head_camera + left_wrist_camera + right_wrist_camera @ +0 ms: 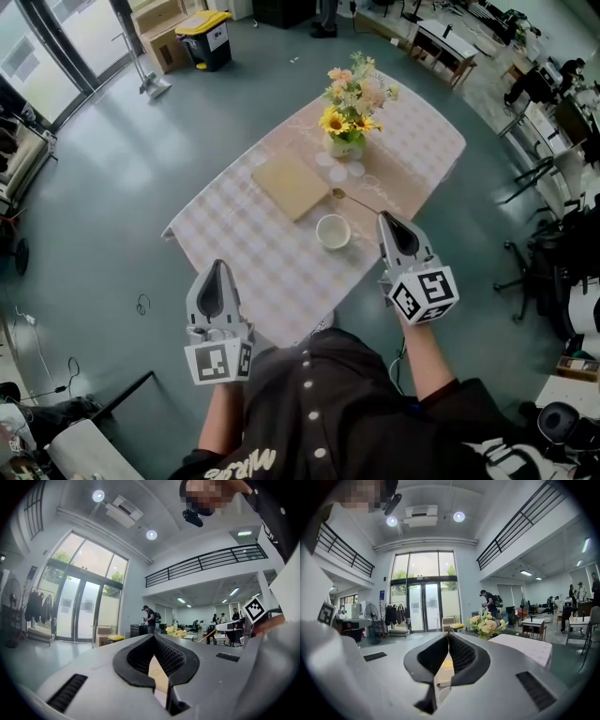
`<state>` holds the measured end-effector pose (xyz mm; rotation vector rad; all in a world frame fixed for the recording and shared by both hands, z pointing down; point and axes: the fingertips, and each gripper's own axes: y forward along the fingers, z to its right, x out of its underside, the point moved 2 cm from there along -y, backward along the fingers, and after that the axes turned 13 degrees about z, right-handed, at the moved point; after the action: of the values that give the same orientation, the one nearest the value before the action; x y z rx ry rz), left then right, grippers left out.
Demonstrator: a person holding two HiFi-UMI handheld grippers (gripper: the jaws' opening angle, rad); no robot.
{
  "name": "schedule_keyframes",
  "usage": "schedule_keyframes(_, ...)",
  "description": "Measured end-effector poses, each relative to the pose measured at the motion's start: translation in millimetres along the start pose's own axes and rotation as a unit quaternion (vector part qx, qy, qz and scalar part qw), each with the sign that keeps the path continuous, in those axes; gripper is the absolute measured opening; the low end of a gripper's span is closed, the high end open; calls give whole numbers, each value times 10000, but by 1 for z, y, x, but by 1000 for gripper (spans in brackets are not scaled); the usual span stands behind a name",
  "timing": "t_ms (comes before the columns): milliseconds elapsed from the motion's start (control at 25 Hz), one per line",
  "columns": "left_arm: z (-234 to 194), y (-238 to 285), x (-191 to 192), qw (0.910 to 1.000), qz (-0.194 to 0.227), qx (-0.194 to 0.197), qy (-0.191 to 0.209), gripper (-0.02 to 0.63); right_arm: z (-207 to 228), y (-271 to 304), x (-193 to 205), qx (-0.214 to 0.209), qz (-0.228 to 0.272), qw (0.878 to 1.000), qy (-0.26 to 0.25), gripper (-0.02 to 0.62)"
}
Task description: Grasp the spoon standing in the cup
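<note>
A white cup (333, 232) stands on the checked tablecloth (253, 253) near the table's front edge. My right gripper (387, 217) is just right of the cup, shut on the handle end of a gold spoon (354, 201). The spoon sticks out to the left beyond the cup, with its bowl over the cloth. In the right gripper view the handle (443, 684) crosses between the shut jaws (448, 633), and the cup's rim (443, 696) shows below. My left gripper (218, 267) hovers over the table's near-left edge, shut and empty; its tips (153, 637) meet.
A vase of flowers (352, 108) stands at the table's far side. A flat wooden board (291, 185) lies left of the spoon. A yellow-lidded bin (206, 37) and boxes sit on the floor far back. Desks and chairs (539, 178) line the right. People stand far off.
</note>
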<state>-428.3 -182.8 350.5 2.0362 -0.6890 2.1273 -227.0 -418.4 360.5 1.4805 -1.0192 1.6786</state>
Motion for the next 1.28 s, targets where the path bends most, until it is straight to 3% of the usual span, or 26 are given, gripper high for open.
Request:
schedule_keyframes(760,-18,2,-23,9997,244,-74,-33,17,-32,-14,-61,30,1053,9913,-794,5)
schedule_keyframes(1280,-23,4,-22,9995,260,-140,70,17,-37,-10,-63,-47,1155,9902,-786,5)
